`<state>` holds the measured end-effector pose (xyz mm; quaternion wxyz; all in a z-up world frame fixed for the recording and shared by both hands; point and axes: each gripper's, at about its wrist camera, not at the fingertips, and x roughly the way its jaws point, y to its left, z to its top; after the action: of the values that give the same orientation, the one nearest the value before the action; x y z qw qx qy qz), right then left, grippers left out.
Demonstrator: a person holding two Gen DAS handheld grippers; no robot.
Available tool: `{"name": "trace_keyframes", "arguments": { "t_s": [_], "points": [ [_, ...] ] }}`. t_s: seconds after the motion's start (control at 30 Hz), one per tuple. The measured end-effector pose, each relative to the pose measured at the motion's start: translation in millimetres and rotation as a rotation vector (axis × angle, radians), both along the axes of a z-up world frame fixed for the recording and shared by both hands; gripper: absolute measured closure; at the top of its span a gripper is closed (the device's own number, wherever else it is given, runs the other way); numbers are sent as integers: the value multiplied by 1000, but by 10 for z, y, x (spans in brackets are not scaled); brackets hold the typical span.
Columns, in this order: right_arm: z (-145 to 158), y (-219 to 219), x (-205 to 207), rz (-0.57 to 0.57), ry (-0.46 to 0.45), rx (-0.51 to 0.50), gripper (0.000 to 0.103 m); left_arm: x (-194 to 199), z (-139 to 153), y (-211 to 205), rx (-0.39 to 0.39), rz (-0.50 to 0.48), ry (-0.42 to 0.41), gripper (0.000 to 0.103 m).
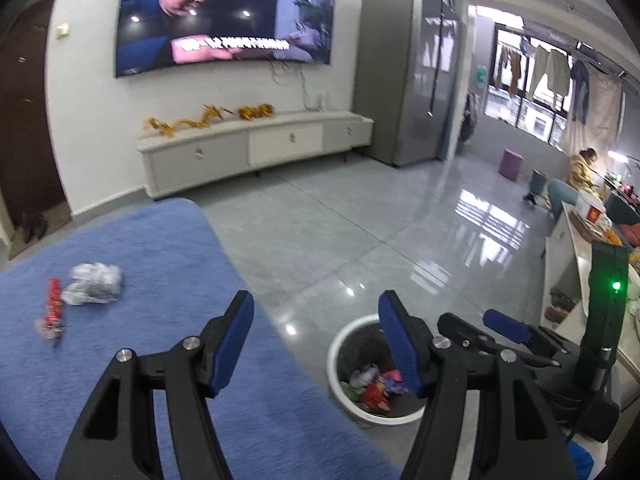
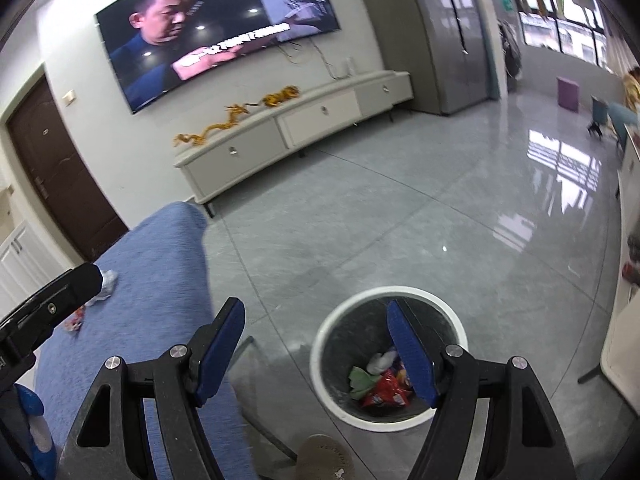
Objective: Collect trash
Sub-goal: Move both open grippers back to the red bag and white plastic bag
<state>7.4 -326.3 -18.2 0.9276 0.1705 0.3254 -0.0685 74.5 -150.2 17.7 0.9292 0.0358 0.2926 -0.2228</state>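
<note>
A crumpled silvery wrapper (image 1: 94,283) and a red wrapper (image 1: 53,310) are seen lying just beside each other on the blue cloth (image 1: 160,264). The white-rimmed bin (image 2: 386,358) on the floor holds red, green and white scraps. Left gripper (image 1: 316,344) and right gripper (image 2: 314,350) are held wide open, nothing gripped.

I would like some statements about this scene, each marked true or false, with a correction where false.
1. Both the left gripper and the right gripper are open and hold nothing. True.
2. The trash bin is empty. False: it already holds several wrappers, among them a red one.
3. A crumpled silver wrapper lies on the blue cloth. True.
4. The red wrapper lies on the floor beside the bin. False: it lies on the blue cloth, next to the silver wrapper.
5. The television on the wall is switched off. False: it shows a picture.
</note>
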Motion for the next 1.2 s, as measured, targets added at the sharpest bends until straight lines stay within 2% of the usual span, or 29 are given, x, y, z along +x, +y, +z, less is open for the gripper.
{"name": "trace_keyframes", "arguments": {
  "t_s": [0.6, 0.73, 0.87, 1.0, 1.2],
  "points": [
    [622, 882, -209, 175, -133, -109, 31, -534, 537, 1173, -83, 227, -182, 40],
    [852, 1073, -222, 234, -179, -123, 31, -499, 766, 1604, -61, 360, -248, 40],
    [1023, 1303, -170, 293, -218, -142, 31, -431, 898, 2077, -81, 459, -261, 40],
    [1146, 1527, -99, 363, -244, -148, 31, -368, 1001, 2496, -99, 546, -278, 40],
    [1421, 1799, 101, 464, -295, -137, 31, -275, 1103, 2960, -75, 642, -318, 40]
  ]
}}
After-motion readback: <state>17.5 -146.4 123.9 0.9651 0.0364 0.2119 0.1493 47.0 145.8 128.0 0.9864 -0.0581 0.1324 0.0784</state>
